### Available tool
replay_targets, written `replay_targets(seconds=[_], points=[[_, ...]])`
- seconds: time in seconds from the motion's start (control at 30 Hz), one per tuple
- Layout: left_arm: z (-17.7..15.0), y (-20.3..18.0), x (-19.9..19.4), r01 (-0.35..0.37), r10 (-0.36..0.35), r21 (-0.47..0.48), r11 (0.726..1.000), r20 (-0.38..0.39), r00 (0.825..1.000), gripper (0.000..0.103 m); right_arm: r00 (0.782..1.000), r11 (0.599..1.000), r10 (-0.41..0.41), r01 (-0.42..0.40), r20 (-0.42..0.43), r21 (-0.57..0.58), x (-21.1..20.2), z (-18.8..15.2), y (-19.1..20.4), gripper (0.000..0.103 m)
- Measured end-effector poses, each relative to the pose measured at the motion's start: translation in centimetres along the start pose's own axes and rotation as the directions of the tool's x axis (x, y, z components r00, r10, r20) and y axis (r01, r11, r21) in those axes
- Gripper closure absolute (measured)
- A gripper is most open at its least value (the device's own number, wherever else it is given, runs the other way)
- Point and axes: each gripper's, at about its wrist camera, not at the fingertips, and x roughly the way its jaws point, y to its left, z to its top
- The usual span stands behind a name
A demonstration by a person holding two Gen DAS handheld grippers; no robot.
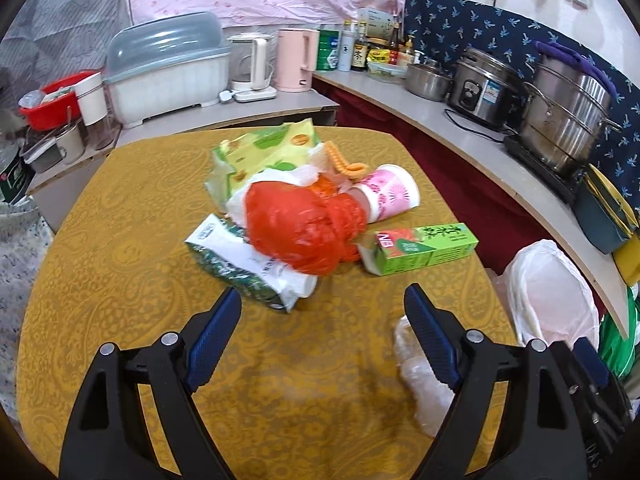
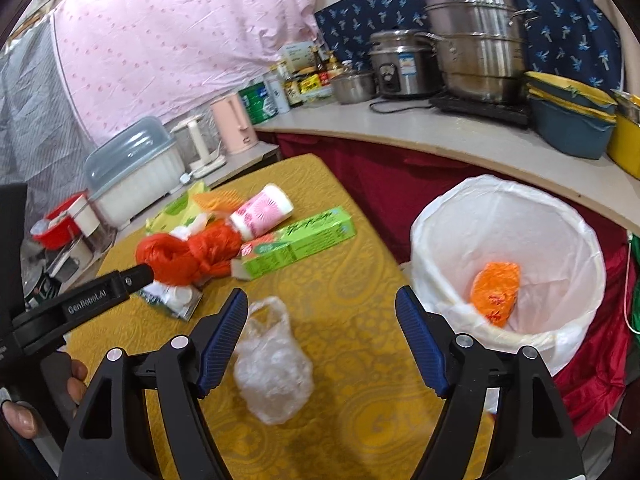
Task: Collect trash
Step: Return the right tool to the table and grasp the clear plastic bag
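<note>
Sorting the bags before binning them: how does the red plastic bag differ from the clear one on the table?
The red plastic bag is opaque and vivid; the clear plastic bag is see-through and pale. The red one is bunched within the pile, touching the green carton and other wrappers; the clear one lies alone on the yellow tablecloth, nearer the white-lined bin. Both are crumpled, thin plastic, and not in the bin.

"GenRobot.AI" on the left gripper (image 2: 149, 273) (white lettering)

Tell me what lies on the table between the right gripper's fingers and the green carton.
In the right wrist view, a crumpled clear plastic bag lies just ahead of the open right gripper; beyond it only bare yellow tablecloth reaches the green carton.
</note>
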Motion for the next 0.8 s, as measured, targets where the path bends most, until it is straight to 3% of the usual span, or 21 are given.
replay_targets(seconds=[0.37, 0.8], points=[[-1.0, 3.5, 0.2, -0.05, 0.05, -0.017, 0.999, -0.008, 0.999, 0.024, 0.99, 0.998, 0.021, -0.03, -0.137, -0.061, 4.4, -3.6, 3.9, 0.03], [-1.0, 5.1, 1.9, -0.046, 0.044, -0.044, 0.998, -0.039, 0.998, 0.024, 0.978, 0.998, -0.025, 0.013, -0.207, -0.059, 8.4, -5.1, 3.8, 0.03]])
